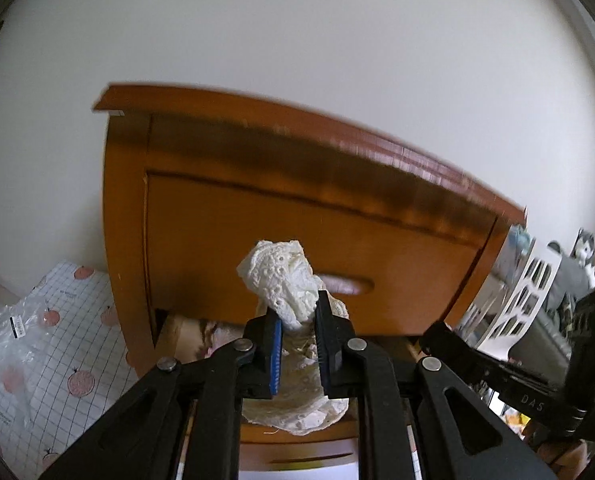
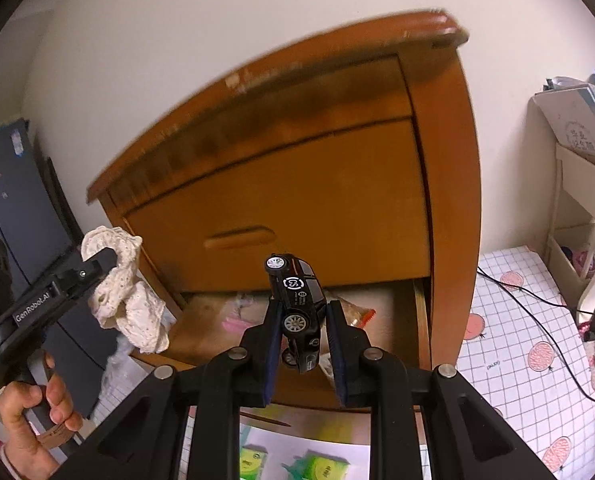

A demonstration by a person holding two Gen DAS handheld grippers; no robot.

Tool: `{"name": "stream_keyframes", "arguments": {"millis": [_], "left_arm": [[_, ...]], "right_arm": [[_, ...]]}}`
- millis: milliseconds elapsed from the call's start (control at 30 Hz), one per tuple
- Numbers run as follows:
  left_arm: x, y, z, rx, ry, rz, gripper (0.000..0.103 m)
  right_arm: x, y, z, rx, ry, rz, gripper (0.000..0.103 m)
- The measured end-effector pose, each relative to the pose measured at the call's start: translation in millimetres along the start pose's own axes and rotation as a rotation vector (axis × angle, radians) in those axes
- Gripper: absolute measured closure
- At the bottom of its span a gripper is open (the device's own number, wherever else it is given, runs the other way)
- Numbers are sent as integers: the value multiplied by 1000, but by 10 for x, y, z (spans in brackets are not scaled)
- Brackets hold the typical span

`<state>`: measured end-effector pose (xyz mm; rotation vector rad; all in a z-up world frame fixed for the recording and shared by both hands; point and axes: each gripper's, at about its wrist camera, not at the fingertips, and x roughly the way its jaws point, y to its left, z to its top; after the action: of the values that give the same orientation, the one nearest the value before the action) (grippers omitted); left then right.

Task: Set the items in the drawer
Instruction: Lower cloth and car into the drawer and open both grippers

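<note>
Gripping a bunched cream lace cloth (image 1: 287,280), the left gripper (image 1: 298,334) sat at the lower centre of its own view, its blue-padded fingers (image 1: 274,354) clenched on the cloth's middle. One wad of lace stood up above the fingertips, and the rest drooped below and behind them. In the right wrist view the same cloth (image 2: 127,300) hung at the left edge of the frame, wound about the black tip of the left gripper (image 2: 97,268), with a hand (image 2: 37,428) around its handle at the lower left.

The right gripper (image 2: 303,328) was clenched on a small black toy car (image 2: 297,312). The car stood nose-down between the two fingers (image 2: 339,352), pinched at its lower half, its rear wheel and roof rising above the fingertips at the frame's centre.

Behind both loads stood an orange-brown wooden cabinet (image 2: 449,200). Its upper drawer front with a recessed handle (image 2: 241,236) was shut; the drawer (image 2: 217,320) beneath it was pulled open, with pink-and-white packets blurred inside. The car hung in front of that opening, and the cloth lay to its left.
</note>
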<state>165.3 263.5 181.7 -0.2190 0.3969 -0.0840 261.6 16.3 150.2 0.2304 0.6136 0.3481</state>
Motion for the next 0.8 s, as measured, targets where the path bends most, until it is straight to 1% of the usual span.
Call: {"name": "stream_keyframes", "arguments": {"millis": [67,133,167,300,400,500,533,600,633,667,700,733,767,800], "left_arm": [[70,-25,-43,11,24,6,80],[139,-55,-81,22,41,8,66],[155,-72,-97,25,43,10,63],[187,-60,-154,23,57,14,45],[211,-40,-202,18,63,18,42],[241,-20,-240,11,75,30,36],[241,-5,-274,8,79,38,33],[297,39,-279,0,87,53,31],[307,59,-300,-5,92,63,30],[324,77,-321,-7,101,79,29],[315,88,-333,-7,107,89,25],[342,99,-355,-7,114,108,17],[363,106,-361,-6,118,119,14],[376,119,-387,-4,119,130,12]], "right_arm": [[83,19,-17,-13,19,-14,79],[132,20,-40,-26,33,-28,79],[162,27,-49,-29,40,-34,79],[242,42,-90,-40,63,-47,79],[271,39,-116,-42,68,-60,79],[313,7,-117,-31,82,-67,79],[321,0,-125,-32,85,-70,78],[328,8,-133,-35,92,-76,75],[332,11,-143,-36,96,-81,70],[347,9,-152,-37,102,-86,63],[355,10,-159,-37,107,-90,58],[358,7,-162,-37,110,-91,48],[356,12,-173,-36,113,-91,38],[362,12,-184,-35,113,-92,34]]}}
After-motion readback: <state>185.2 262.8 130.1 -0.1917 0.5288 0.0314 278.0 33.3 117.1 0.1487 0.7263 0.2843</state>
